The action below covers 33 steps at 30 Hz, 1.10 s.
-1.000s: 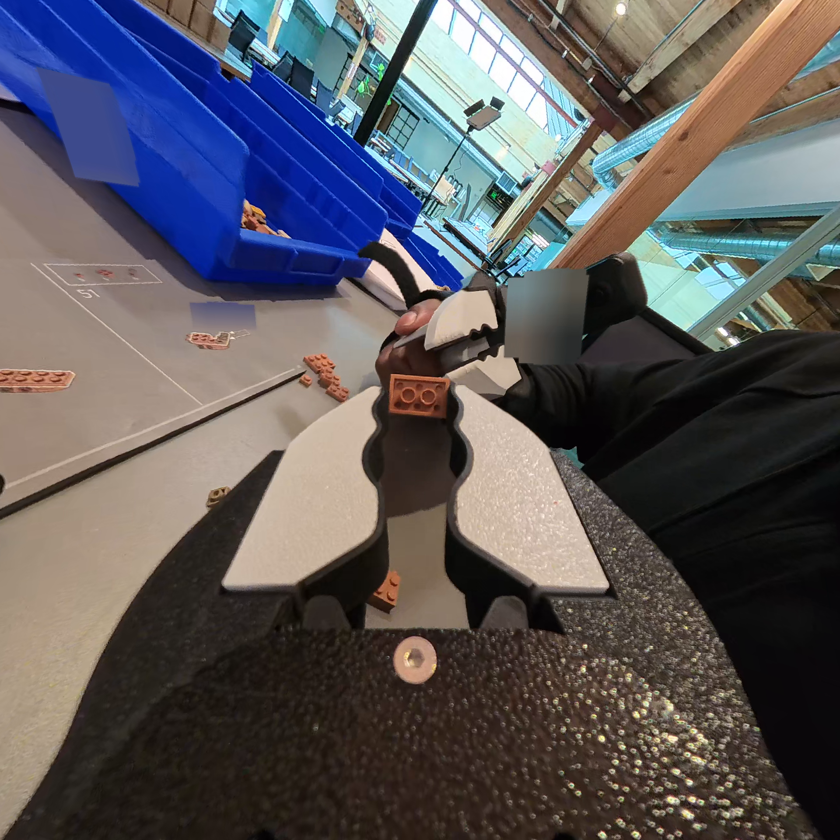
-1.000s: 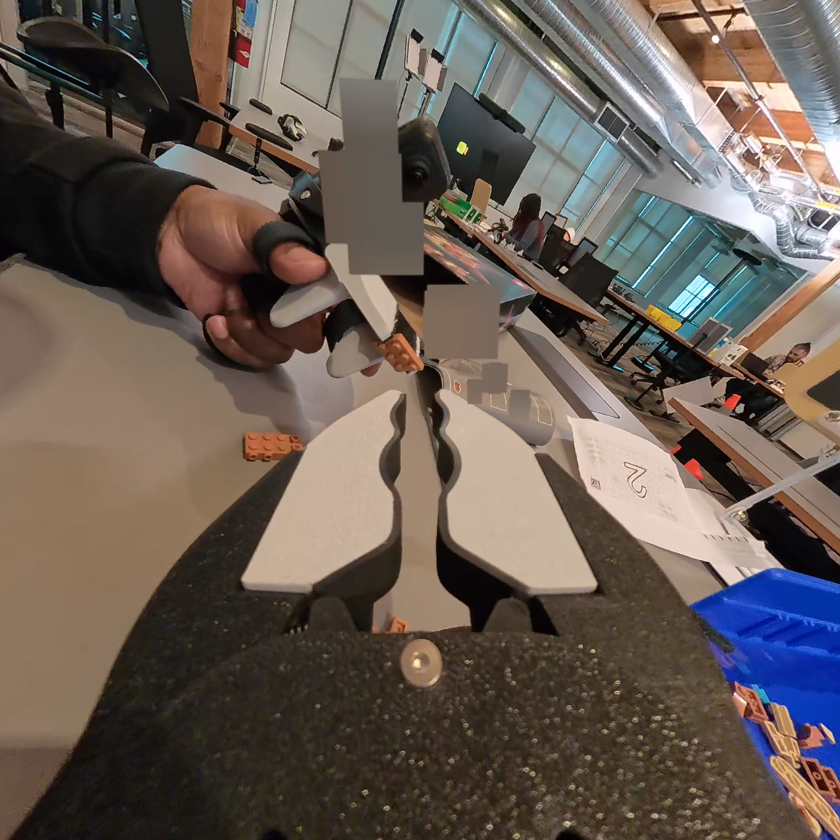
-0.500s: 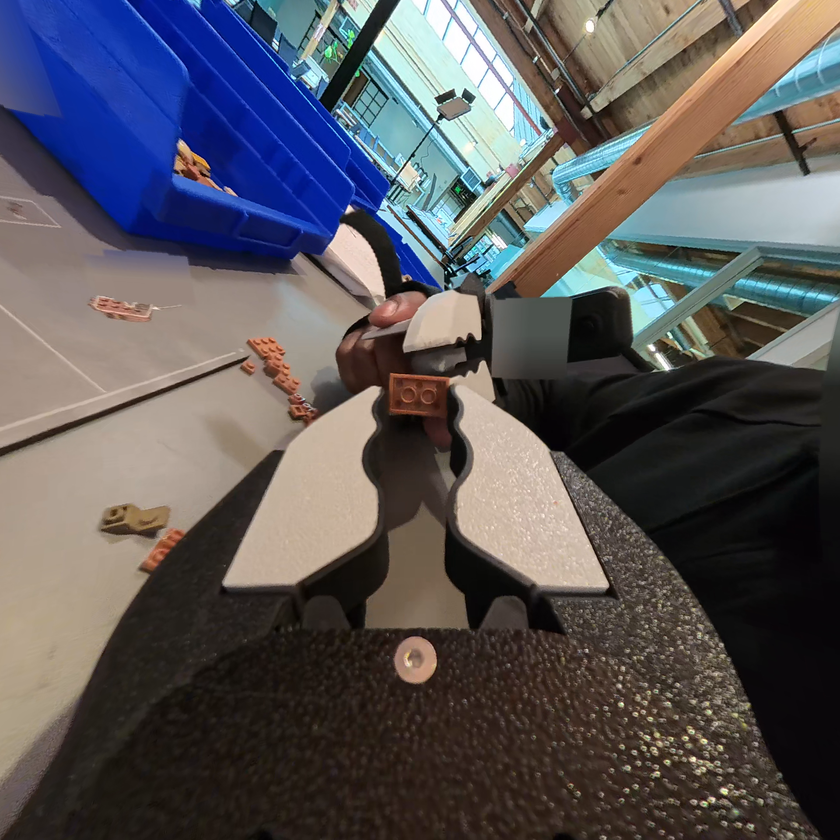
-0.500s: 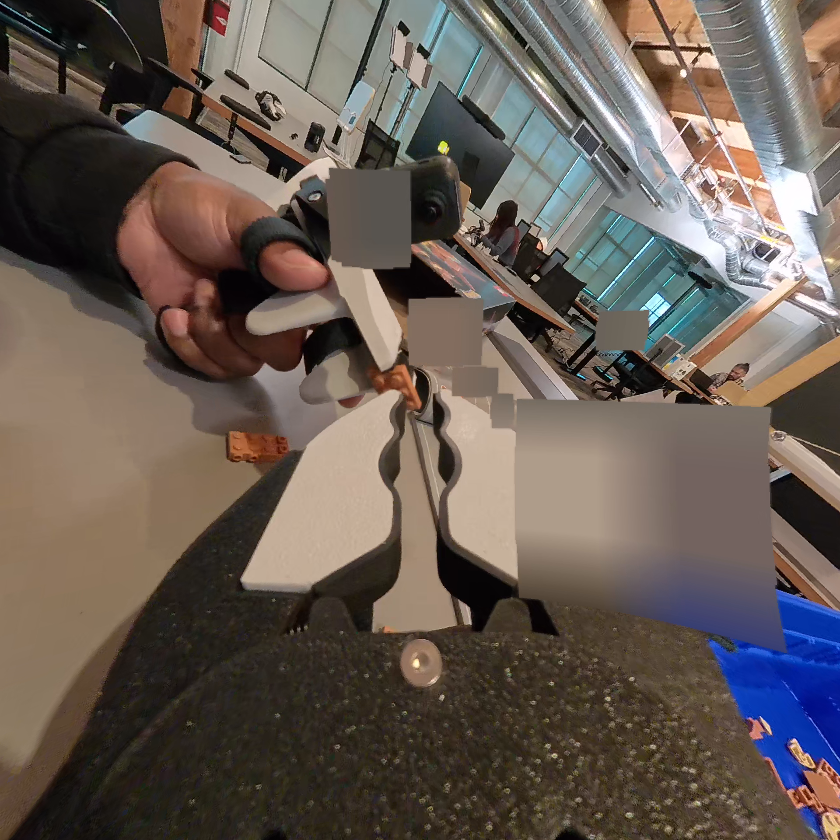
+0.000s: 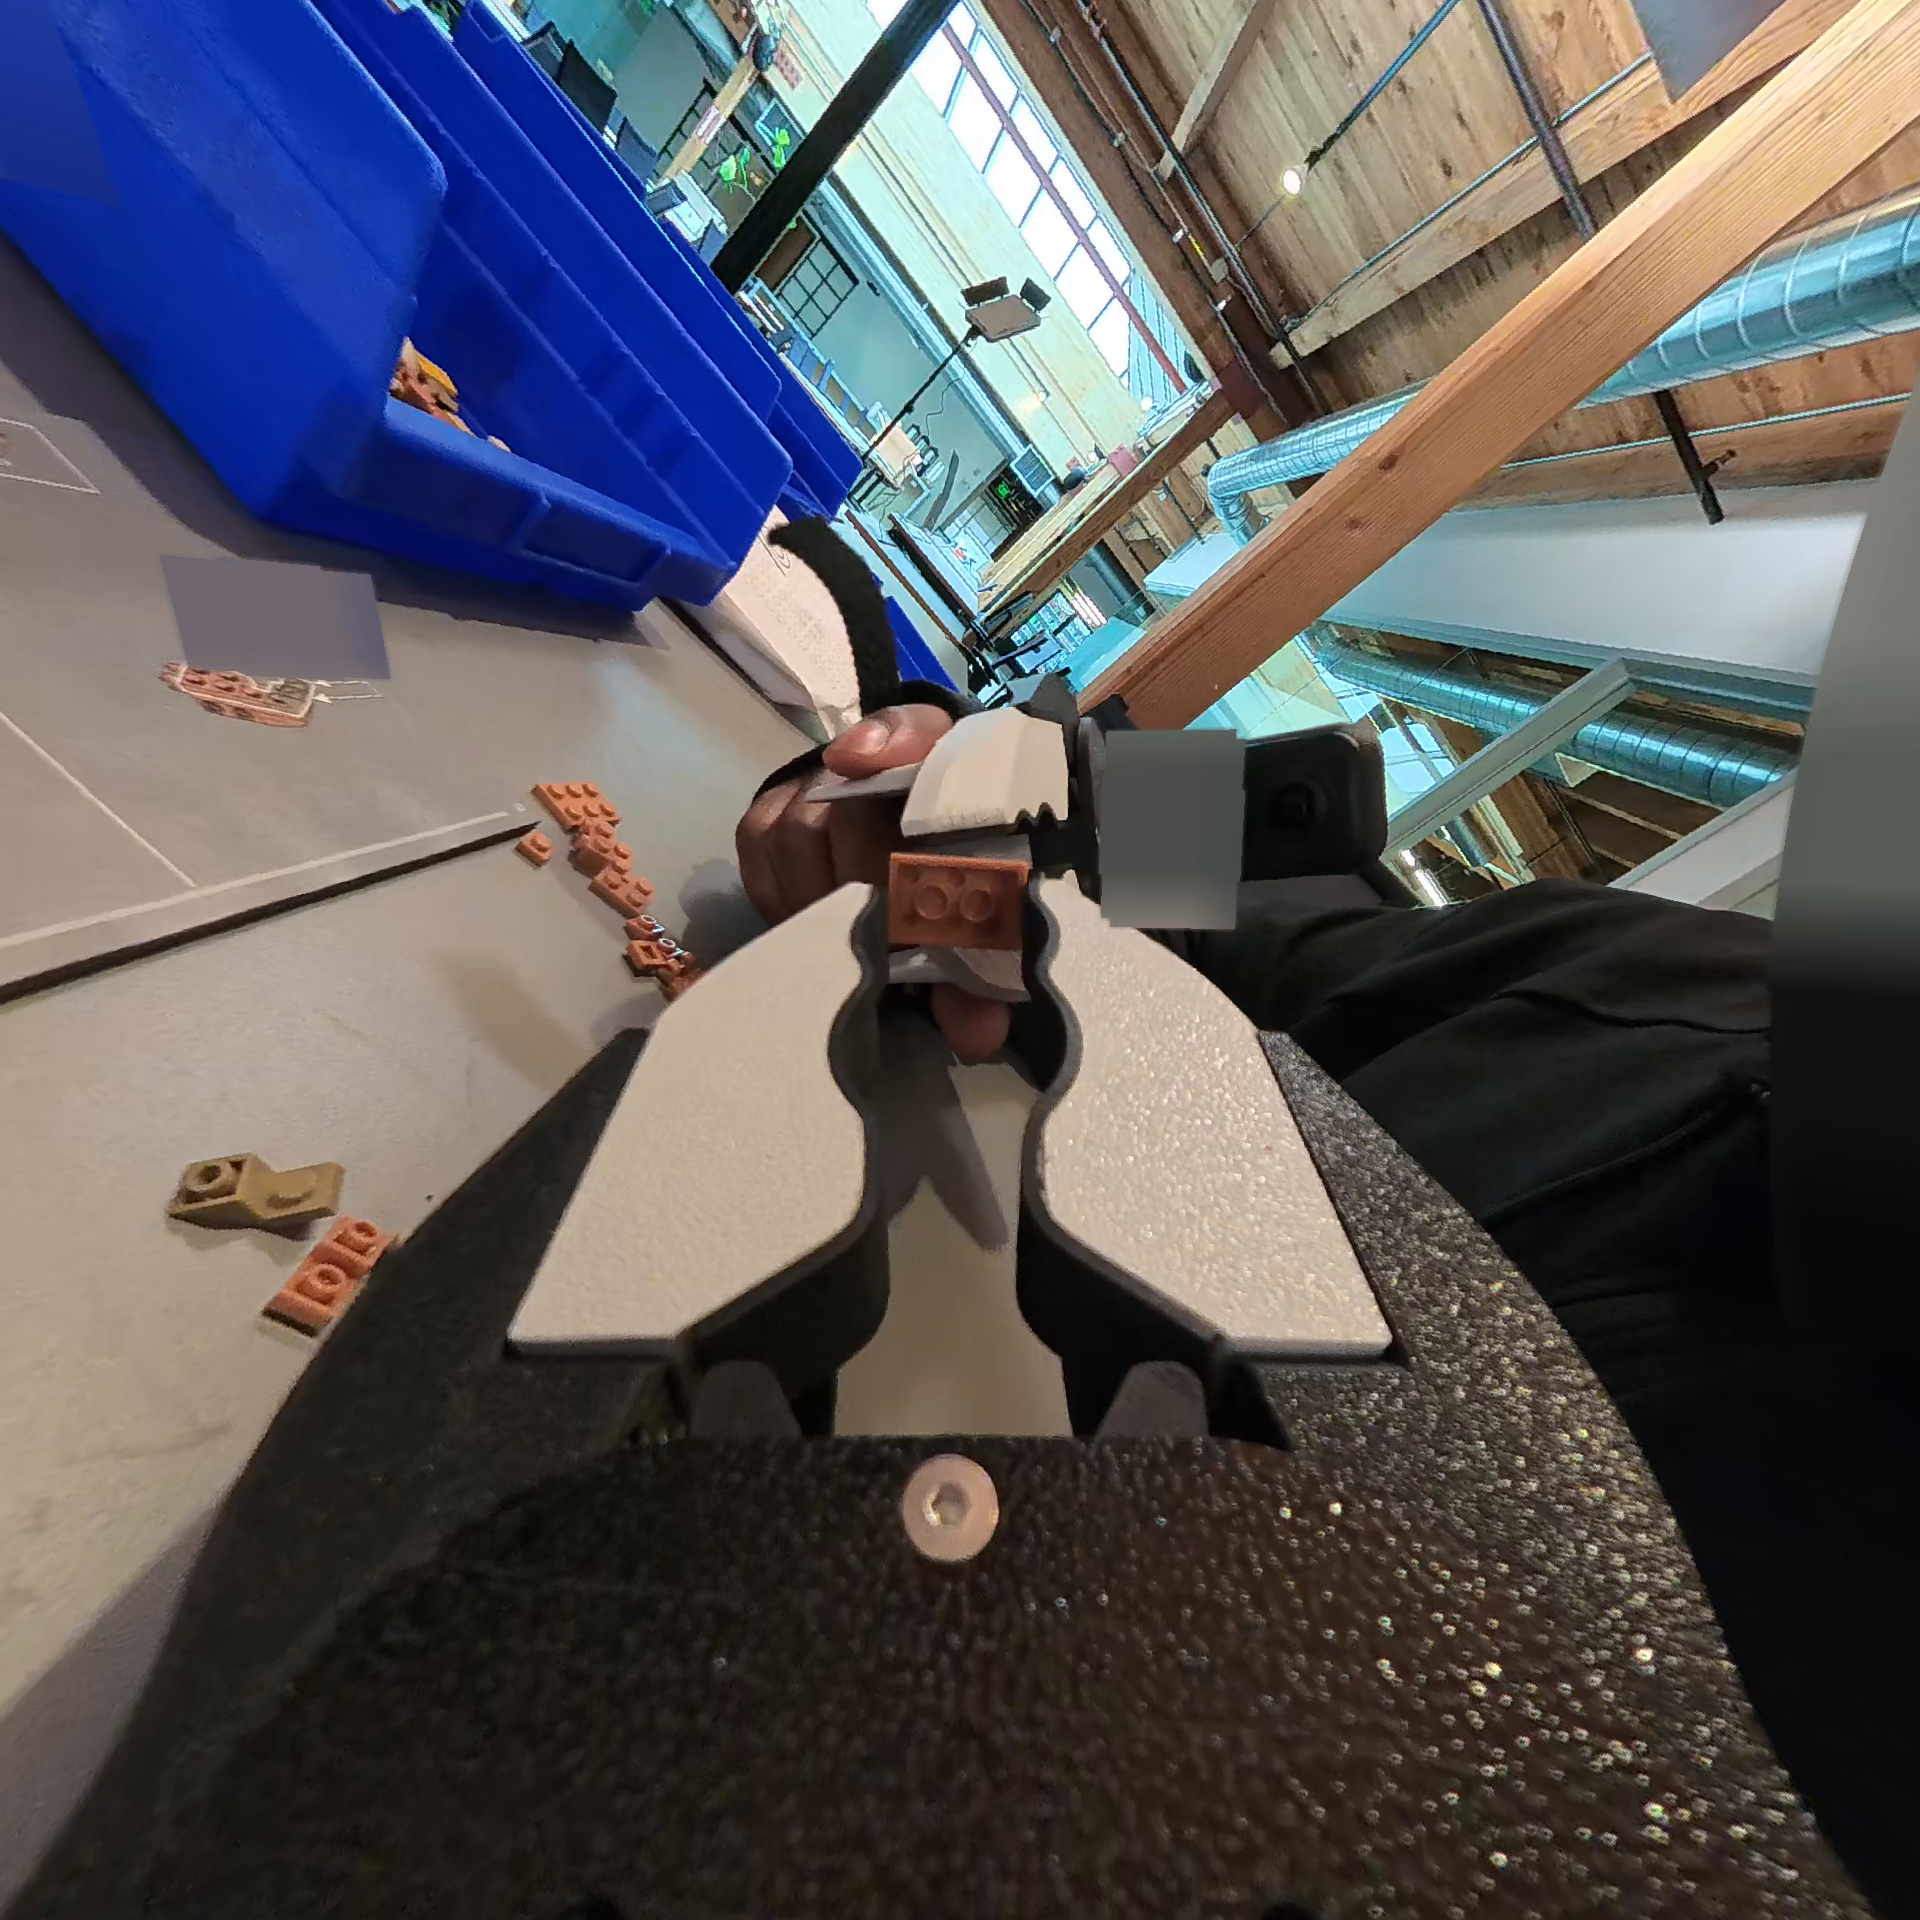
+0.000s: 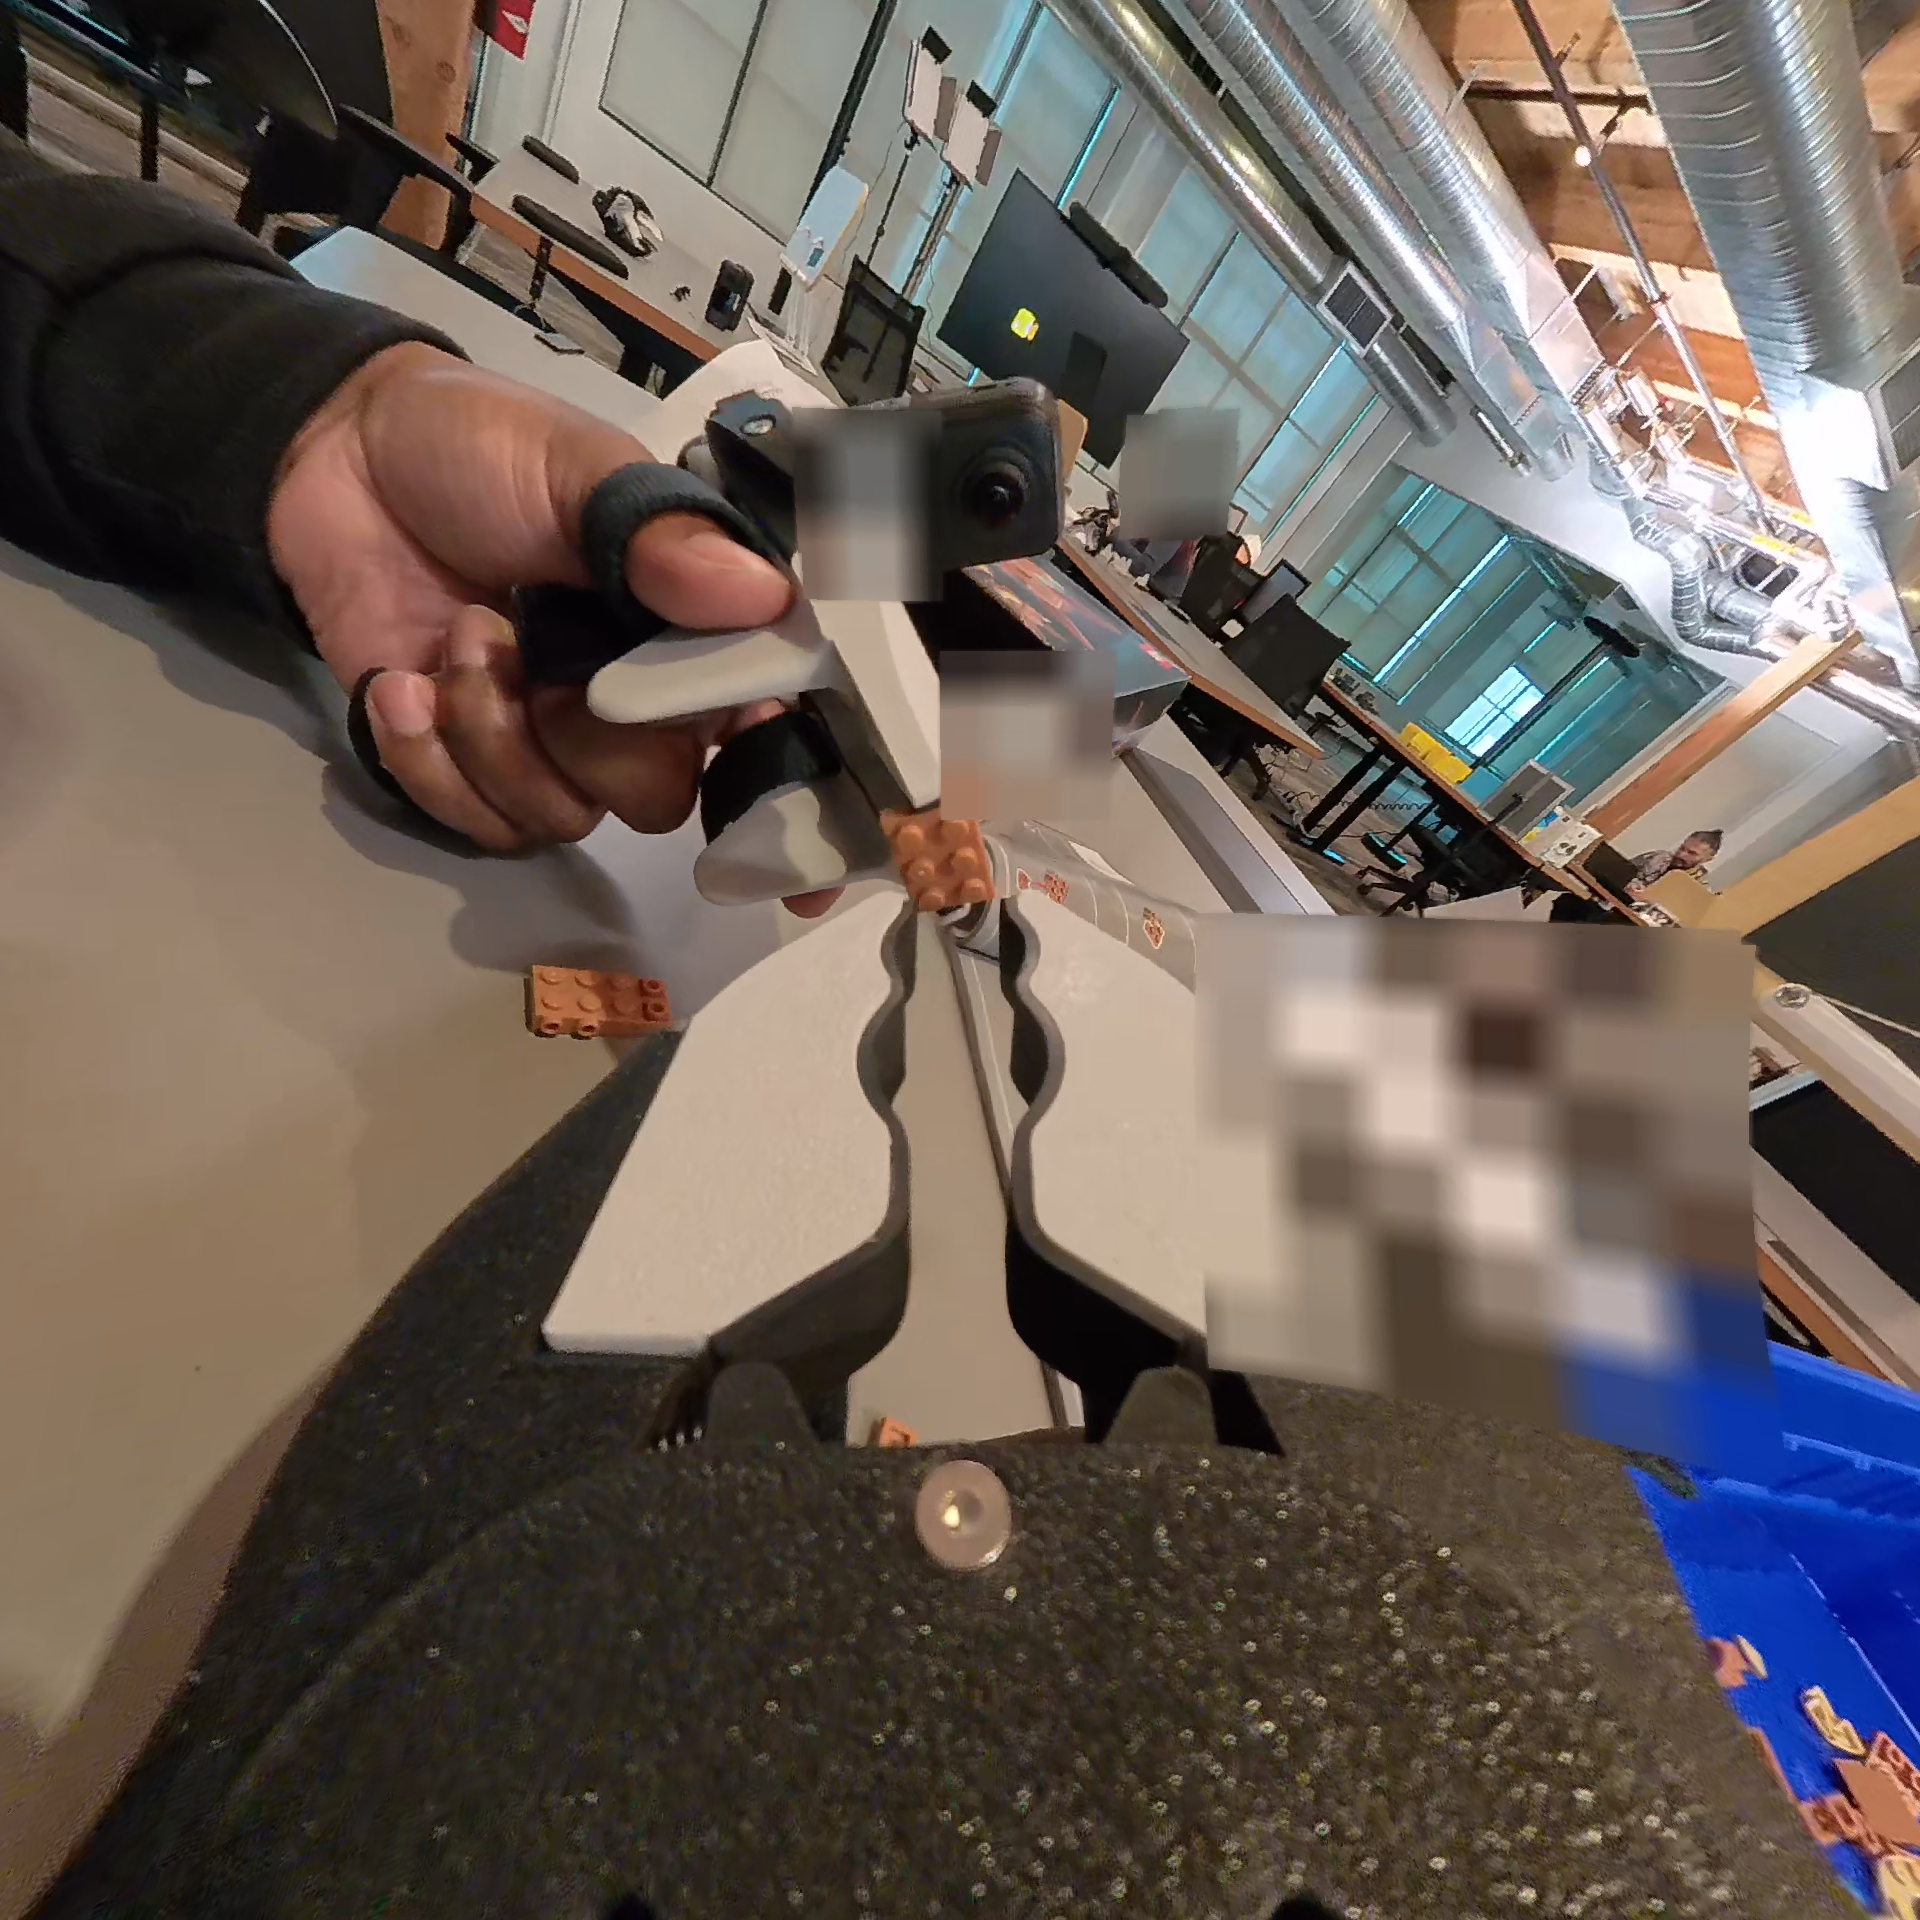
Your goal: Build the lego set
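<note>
My left gripper (image 5: 956, 920) is shut on a small brown brick (image 5: 956, 902). Both pads press its ends, and its hollow underside faces the camera. The right wrist view shows the same brick (image 6: 940, 857) at the tip of the left gripper's fingers (image 6: 769, 852), held above the grey table (image 6: 208, 1039). My right gripper (image 6: 958, 923) is open with a narrow gap and nothing in it, its tips just under the brick. In the left wrist view the right gripper's fingers (image 5: 987, 779) stand above and below the brick.
Blue bins (image 5: 312, 312) with brown pieces line the far table edge. Loose brown pieces (image 5: 603, 842), a tan piece (image 5: 255, 1190) and a brown plate (image 5: 327, 1273) lie on the table. A brown brick (image 6: 597, 1000) lies by my right gripper; another blue bin (image 6: 1818, 1558) is at the lower right. From the left gripper's tips to the brown plate (image 5: 327, 1273) is close to 10 cm.
The two grippers have come closer together, bringing the right tips up to the brick. The right jaws have widened a little. The left gripper has kept its hold on the brick.
</note>
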Each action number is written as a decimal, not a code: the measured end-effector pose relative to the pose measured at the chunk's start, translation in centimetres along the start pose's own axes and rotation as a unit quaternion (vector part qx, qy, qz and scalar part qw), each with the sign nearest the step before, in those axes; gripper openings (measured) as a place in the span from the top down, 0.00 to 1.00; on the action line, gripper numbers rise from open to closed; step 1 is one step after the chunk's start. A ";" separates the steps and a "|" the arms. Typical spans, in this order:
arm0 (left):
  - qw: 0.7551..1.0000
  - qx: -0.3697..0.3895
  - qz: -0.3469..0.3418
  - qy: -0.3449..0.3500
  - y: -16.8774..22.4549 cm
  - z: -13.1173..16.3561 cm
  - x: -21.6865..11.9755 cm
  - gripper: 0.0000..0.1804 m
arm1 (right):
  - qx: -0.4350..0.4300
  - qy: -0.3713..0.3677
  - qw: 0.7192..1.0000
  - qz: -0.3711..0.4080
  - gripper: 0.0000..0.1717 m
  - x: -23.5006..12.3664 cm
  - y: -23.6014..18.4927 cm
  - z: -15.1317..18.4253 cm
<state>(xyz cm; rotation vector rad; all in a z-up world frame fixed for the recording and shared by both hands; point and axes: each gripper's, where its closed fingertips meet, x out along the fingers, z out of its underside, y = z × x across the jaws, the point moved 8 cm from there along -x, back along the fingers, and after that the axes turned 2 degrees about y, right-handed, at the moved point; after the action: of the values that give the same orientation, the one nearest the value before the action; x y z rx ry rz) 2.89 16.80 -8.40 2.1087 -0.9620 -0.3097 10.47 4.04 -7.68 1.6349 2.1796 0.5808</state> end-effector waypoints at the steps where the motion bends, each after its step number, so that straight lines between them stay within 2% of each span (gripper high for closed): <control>1: 1.000 -0.001 0.002 -0.003 0.0 0.0 0.0 0.87 | 0.004 -0.002 1.000 -0.003 0.91 0.0 0.0 0.0; 28: 0.999 -0.032 0.015 -0.023 -0.2 0.4 0.4 0.87 | -0.040 0.003 0.999 -0.009 0.88 0.1 -0.8 -0.4; 33: 0.999 -0.032 0.019 -0.029 0.0 0.5 0.5 0.87 | -0.039 0.006 0.999 -0.009 0.90 0.1 -0.9 -0.5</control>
<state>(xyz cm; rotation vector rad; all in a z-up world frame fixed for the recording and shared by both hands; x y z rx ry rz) 2.98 16.18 -8.74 2.0308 -1.0124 -0.3778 9.50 3.86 -7.71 1.5744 2.1491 0.6643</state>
